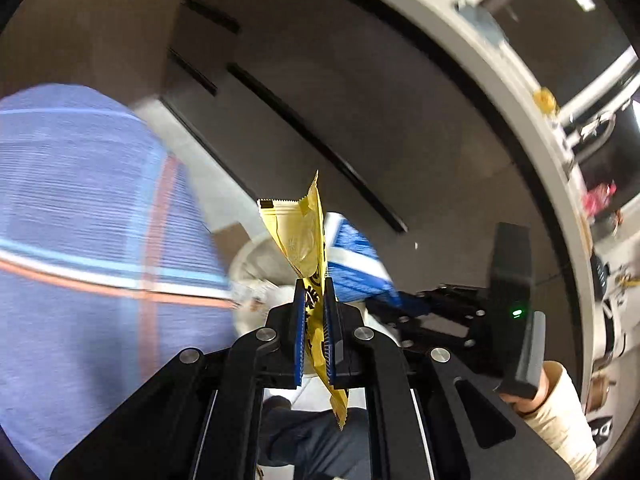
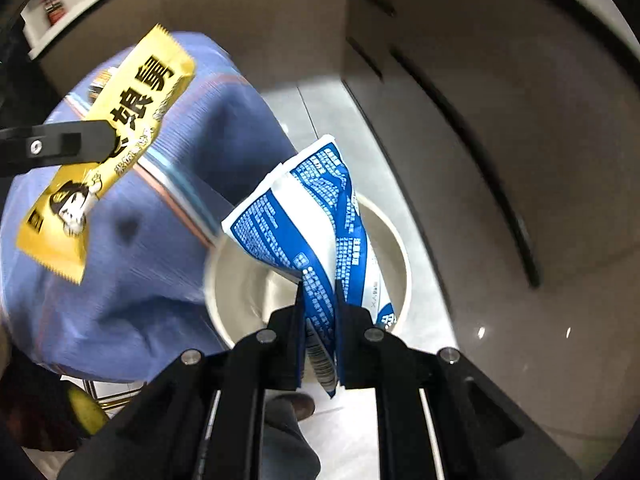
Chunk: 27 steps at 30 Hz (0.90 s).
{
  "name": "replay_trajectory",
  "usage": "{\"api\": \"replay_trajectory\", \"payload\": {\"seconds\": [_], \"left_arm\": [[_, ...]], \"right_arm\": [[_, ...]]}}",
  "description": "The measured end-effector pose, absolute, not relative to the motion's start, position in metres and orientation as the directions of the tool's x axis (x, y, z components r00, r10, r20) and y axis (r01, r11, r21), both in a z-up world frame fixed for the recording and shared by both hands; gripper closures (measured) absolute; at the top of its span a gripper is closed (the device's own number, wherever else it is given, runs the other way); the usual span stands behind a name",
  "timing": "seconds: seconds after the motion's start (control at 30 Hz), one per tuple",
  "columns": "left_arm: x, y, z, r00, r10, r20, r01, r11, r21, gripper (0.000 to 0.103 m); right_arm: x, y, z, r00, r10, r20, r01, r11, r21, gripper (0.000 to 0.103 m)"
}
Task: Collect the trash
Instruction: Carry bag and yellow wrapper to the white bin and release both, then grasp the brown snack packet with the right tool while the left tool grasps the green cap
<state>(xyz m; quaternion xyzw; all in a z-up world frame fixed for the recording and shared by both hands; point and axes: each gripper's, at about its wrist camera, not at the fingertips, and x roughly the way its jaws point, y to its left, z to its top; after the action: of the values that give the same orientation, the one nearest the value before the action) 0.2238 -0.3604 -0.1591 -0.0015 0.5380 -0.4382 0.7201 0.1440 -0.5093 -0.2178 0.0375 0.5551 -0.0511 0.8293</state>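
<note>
My left gripper (image 1: 314, 286) is shut on a yellow snack wrapper (image 1: 298, 236), held upright in the air. The same wrapper shows in the right wrist view (image 2: 108, 148) at the upper left, pinched by the left gripper's black fingers (image 2: 72, 146). My right gripper (image 2: 318, 290) is shut on a blue and white packet (image 2: 300, 216), held above a white round bin (image 2: 396, 240) on the floor. In the left wrist view the packet (image 1: 354, 264) and the right gripper (image 1: 404, 304) are just right of the yellow wrapper, with the bin (image 1: 252, 260) below.
A blue cloth with orange and white stripes (image 1: 88, 220) fills the left side, also in the right wrist view (image 2: 132, 260). Grey cabinet fronts with dark handle slots (image 1: 320, 144) stand behind the bin. A white counter edge (image 1: 532, 128) curves at the right.
</note>
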Motion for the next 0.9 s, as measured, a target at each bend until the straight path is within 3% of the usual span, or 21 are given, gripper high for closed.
{"api": "replay_trajectory", "payload": {"seconds": [0.13, 0.23, 0.27, 0.3, 0.33, 0.4, 0.47, 0.7, 0.9], "left_arm": [[0.219, -0.397, -0.190, 0.026, -0.580, -0.814, 0.635, 0.639, -0.435, 0.096], [0.220, -0.409, -0.201, 0.050, -0.555, -0.830, 0.632, 0.661, -0.404, 0.087], [0.224, -0.408, -0.203, 0.077, -0.547, -0.834, 0.625, 0.678, -0.387, 0.076], [0.225, -0.407, -0.203, 0.099, -0.542, -0.835, 0.620, 0.689, -0.374, 0.059], [0.227, -0.406, -0.202, 0.122, -0.541, -0.832, 0.618, 0.697, -0.363, 0.051], [0.230, -0.403, -0.198, 0.180, -0.531, -0.828, 0.606, 0.723, -0.332, 0.024], [0.234, -0.396, -0.195, 0.217, -0.533, -0.818, 0.585, 0.741, -0.329, 0.010], [0.247, -0.379, -0.186, 0.224, -0.546, -0.807, 0.539, 0.759, -0.364, 0.008], [0.247, -0.334, -0.141, 0.260, -0.561, -0.786, 0.545, 0.757, -0.360, 0.008]], "right_arm": [[0.147, -0.527, -0.259, 0.342, 0.012, -0.940, 0.140, 0.988, 0.063, 0.088], [0.154, -0.527, -0.278, 0.345, 0.040, -0.938, 0.112, 0.990, 0.084, 0.070], [0.155, -0.526, -0.283, 0.349, 0.053, -0.936, 0.091, 0.992, 0.090, 0.042], [0.155, -0.523, -0.285, 0.356, 0.054, -0.933, 0.076, 0.993, 0.086, 0.022], [0.153, -0.521, -0.285, 0.372, 0.049, -0.927, 0.052, 0.996, 0.074, 0.020], [0.152, -0.519, -0.285, 0.387, 0.052, -0.920, 0.010, 0.998, 0.060, 0.015], [0.148, -0.520, -0.283, 0.392, 0.066, -0.918, -0.006, 0.998, 0.070, 0.007], [0.146, -0.528, -0.276, 0.396, 0.060, -0.916, 0.033, 0.996, 0.080, 0.003], [0.164, -0.500, -0.223, 0.458, 0.080, -0.885, -0.027, 0.997, 0.076, 0.003]]}}
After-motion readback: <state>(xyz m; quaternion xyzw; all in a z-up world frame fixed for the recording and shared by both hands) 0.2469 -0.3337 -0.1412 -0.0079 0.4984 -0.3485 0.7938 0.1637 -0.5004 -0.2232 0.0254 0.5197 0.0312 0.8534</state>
